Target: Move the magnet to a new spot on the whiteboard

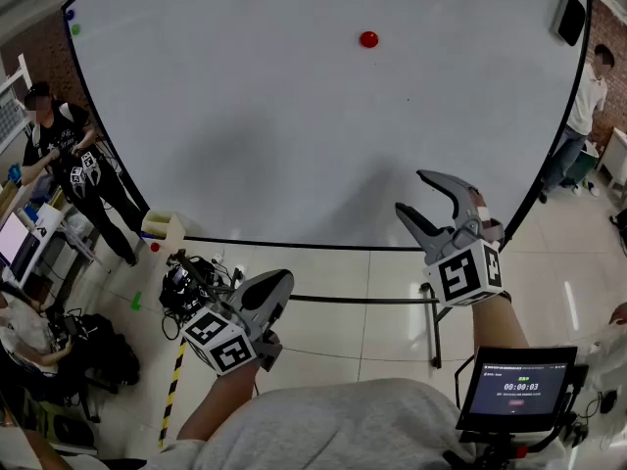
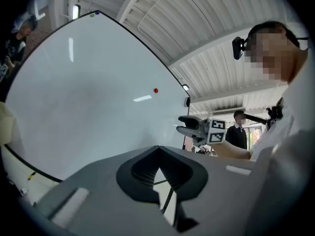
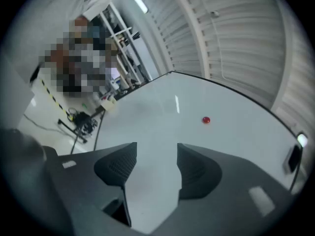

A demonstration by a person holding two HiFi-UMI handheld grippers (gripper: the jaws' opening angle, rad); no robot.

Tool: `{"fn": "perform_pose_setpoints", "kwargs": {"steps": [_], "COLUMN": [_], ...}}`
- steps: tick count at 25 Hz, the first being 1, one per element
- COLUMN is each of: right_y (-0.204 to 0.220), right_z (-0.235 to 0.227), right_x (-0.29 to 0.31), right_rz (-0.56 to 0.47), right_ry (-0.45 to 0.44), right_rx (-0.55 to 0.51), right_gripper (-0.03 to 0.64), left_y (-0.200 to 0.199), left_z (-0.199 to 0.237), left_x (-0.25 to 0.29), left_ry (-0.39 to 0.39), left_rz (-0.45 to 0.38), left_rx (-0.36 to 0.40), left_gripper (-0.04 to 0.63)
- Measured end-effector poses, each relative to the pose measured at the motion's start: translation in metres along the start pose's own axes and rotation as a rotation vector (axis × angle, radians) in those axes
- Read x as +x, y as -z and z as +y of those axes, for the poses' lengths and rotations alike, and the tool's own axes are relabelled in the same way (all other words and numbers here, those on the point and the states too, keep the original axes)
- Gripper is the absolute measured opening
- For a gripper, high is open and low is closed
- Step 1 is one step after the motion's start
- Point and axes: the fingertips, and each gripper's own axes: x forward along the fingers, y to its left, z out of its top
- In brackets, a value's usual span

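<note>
Nearest, the left gripper (image 1: 280,284) has its jaws clenched on nothing and the right gripper (image 1: 411,192) spreads its jaws empty, well apart from the small red magnet (image 1: 368,39) high on the whiteboard (image 1: 294,125): probably light, hard, slick, best pinched across its rim.

Floor: pale glossy tiles (image 1: 333,277) with dark joints, catching streaks of reflected light.
Floor marking: a yellow-and-black striped tape (image 1: 173,392) runs over the tiles at the left.
Walls: reddish brick (image 1: 34,42) at the upper left of the head view.
Ceiling: white corrugated panels (image 2: 162,18) on slanting beams.
Light: a lit tube lamp (image 3: 138,0) overhead.
Furniture: white shelving racks (image 3: 118,38); a lit monitor (image 1: 14,241) at the far left.
Clutter: a tangle of dark cables (image 1: 184,284) on the tiles, with a small pale box (image 1: 163,227) near it.
Bystanders: one in dark clothes (image 1: 73,164) at the left, one in a white shirt (image 1: 585,106) at the right.
</note>
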Motion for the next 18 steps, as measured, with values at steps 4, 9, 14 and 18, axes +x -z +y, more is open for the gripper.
{"fn": "perform_pose_setpoints", "kwargs": {"steps": [4, 9, 14, 18], "right_y": [-0.031, -0.061, -0.061, -0.053], "right_z": [-0.078, -0.161, -0.188, -0.187], "right_x": [0.033, 0.103, 0.142, 0.155], "right_rz": [0.036, 0.079, 0.146, 0.165], "right_ry": [0.123, 0.198, 0.190, 0.184], "right_rx": [-0.191, -0.263, -0.263, -0.227], "right_gripper": [0.270, 0.263, 0.219, 0.133], "left_y": [-0.009, -0.005, -0.004, -0.008], "left_z": [-0.014, -0.001, 0.009, 0.009], "left_x": [-0.012, -0.018, -0.028, -0.032], "left_ry": [-0.010, -0.040, -0.061, -0.081], "left_rz": [0.007, 0.015, 0.007, 0.005], "left_rx": [-0.001, -0.005, 0.015, 0.016], "left_gripper": [0.000, 0.000, 0.000, 0.000]}}
